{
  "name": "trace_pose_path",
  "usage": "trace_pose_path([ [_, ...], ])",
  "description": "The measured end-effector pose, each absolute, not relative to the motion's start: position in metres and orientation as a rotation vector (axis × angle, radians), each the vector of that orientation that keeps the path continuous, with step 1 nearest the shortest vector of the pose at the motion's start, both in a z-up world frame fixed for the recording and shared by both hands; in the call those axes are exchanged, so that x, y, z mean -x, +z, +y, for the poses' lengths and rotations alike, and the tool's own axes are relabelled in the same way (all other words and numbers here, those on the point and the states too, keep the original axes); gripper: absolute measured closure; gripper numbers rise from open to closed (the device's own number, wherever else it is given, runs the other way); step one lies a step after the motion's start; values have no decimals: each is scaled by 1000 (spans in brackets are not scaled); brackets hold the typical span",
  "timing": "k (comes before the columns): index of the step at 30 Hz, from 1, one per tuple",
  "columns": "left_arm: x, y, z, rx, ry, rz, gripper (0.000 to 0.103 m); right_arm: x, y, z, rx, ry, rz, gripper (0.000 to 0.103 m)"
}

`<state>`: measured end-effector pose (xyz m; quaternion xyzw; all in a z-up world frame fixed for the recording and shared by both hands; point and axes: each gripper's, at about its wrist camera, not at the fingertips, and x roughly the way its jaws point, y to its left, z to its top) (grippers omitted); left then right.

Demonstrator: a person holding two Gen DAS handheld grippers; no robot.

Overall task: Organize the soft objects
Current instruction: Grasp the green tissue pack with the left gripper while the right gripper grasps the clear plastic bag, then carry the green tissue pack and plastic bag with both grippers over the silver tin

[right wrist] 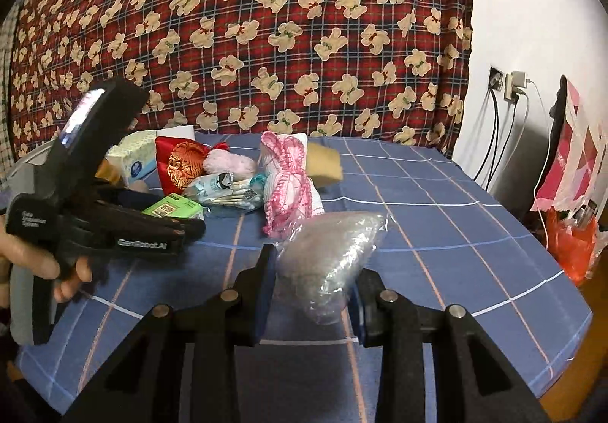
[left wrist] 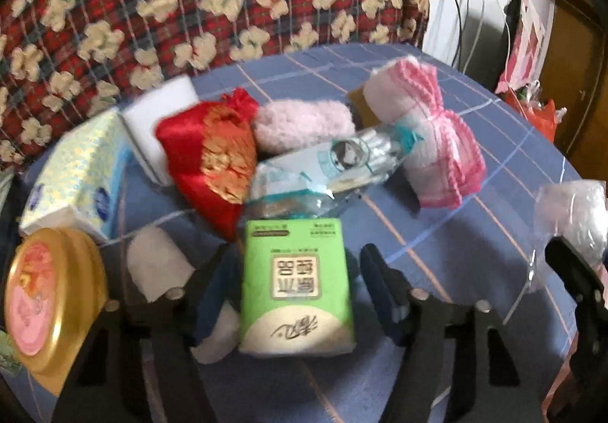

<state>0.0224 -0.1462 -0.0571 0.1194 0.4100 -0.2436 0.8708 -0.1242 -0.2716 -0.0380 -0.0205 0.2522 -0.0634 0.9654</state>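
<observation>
My left gripper [left wrist: 296, 263] is open around a green tissue pack [left wrist: 296, 282] that lies on the blue checked cloth; its fingers stand apart from the pack's sides. It also shows in the right wrist view [right wrist: 190, 221] beside the same pack [right wrist: 173, 210]. My right gripper [right wrist: 311, 271] is shut on a clear plastic bag of grey stuff [right wrist: 330, 259], seen at the right edge of the left wrist view [left wrist: 573, 217]. Behind lie a red satin pouch [left wrist: 212, 157], a pink fluffy item [left wrist: 304, 122], a cotton swab pack [left wrist: 334, 164] and a pink-edged white cloth bundle [left wrist: 429, 134].
A blue tissue box [left wrist: 79, 172], a white block [left wrist: 163, 119], a white roll [left wrist: 155, 263] and a gold tin [left wrist: 49, 305] sit at the left. A yellow sponge [right wrist: 323, 164] lies behind the cloth bundle. A bear-print blanket [right wrist: 247, 31] hangs behind the table.
</observation>
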Motion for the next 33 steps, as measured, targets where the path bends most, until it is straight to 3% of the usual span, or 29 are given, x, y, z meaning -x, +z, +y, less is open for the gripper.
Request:
trace_pose_path([
  [2,-23,-57,-147,-252,-513,853,54,126,-37,-272,34,-130,506,66],
  [14,7,-21,-121,-115,-630,710,54,134,-14,-256,99,-145,451,66],
  [24,23,35,-24,-78,-504,545,54,120,17,-204,160,-57,387,66],
  [33,3,39,77,4,-313,522,54,87,35,-122,198,109,331,66],
])
